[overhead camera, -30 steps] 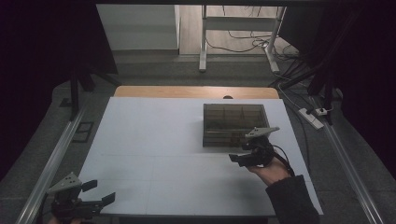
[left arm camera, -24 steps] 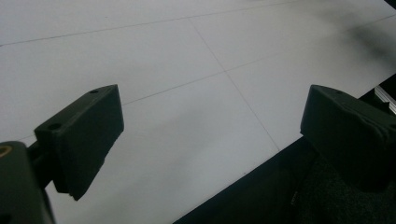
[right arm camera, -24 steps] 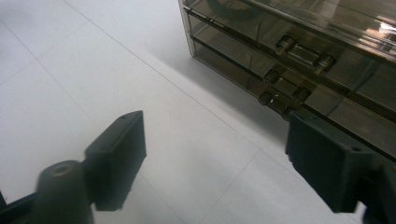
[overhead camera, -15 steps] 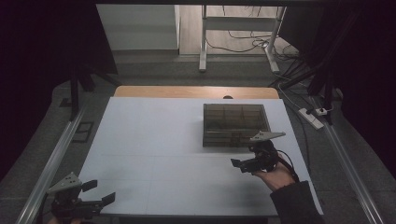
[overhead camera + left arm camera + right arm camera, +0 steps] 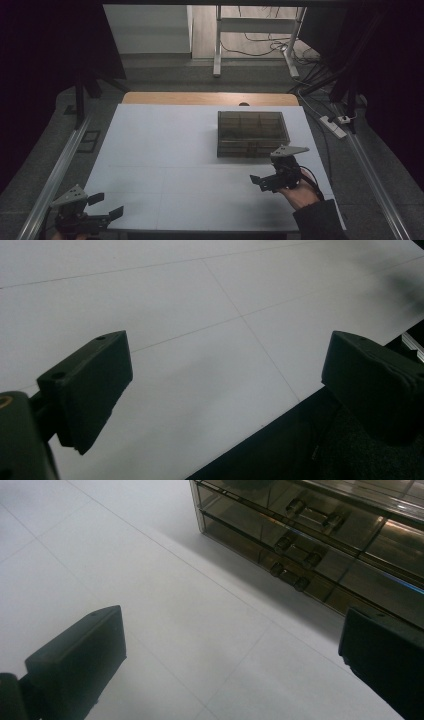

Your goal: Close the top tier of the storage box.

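A smoky see-through drawer box (image 5: 252, 132) stands on the white table (image 5: 165, 145), right of centre. Its stacked drawers with small handles (image 5: 310, 535) fill the upper right of the right gripper view. My right gripper (image 5: 262, 181) hovers just in front of the box, held by a hand. Its jaws have just been opening and stand wide apart (image 5: 230, 660) with only bare table between them. My left gripper (image 5: 106, 205) sits at the table's near left corner, also open (image 5: 225, 385) and holding nothing.
A wooden strip (image 5: 210, 98) runs along the table's far edge. Metal rails (image 5: 55, 172) flank both sides. A power strip (image 5: 334, 125) and cables lie on the floor at the right. The table's front edge (image 5: 260, 427) passes under the left gripper.
The right gripper's jaws have spread wider and it has drawn back slightly from the box front toward the near edge. The left gripper has stayed put.
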Demonstrator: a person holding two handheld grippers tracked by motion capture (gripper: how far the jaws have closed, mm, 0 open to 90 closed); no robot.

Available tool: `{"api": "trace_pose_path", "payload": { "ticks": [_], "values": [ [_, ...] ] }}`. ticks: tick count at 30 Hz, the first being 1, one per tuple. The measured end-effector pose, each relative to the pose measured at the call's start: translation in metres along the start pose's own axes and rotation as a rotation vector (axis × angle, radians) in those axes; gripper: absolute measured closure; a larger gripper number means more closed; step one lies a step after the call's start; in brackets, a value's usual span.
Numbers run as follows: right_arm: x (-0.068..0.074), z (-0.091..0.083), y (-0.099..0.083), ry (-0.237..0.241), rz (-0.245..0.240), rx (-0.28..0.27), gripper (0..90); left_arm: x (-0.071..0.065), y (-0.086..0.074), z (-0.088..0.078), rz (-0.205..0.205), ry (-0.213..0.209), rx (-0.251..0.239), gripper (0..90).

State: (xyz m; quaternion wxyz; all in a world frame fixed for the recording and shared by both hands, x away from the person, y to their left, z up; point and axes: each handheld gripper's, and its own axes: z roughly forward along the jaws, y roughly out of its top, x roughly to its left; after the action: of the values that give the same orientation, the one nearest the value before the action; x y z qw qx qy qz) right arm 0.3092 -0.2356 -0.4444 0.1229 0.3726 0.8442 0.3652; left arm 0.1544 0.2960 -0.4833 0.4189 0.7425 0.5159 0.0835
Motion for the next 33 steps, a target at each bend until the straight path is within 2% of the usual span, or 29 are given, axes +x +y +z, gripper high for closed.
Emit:
{"api": "trace_pose_path", "payload": {
  "ticks": [9, 19, 33],
  "values": [
    [0.008, -0.006, -0.007, -0.012, -0.036, -0.004, 0.0, 0.000, 0.000, 0.000, 0.000, 0.000, -0.001, 5.9],
    [0.012, -0.012, -0.017, -0.032, -0.045, -0.005, 0.0, 0.000, -0.001, -0.001, 0.000, 0.003, -0.011, 5.8],
    [0.011, -0.029, -0.030, -0.054, -0.012, -0.037, 0.0, 0.000, -0.001, -0.002, 0.000, -0.009, -0.013, 5.8]
  ]
}}
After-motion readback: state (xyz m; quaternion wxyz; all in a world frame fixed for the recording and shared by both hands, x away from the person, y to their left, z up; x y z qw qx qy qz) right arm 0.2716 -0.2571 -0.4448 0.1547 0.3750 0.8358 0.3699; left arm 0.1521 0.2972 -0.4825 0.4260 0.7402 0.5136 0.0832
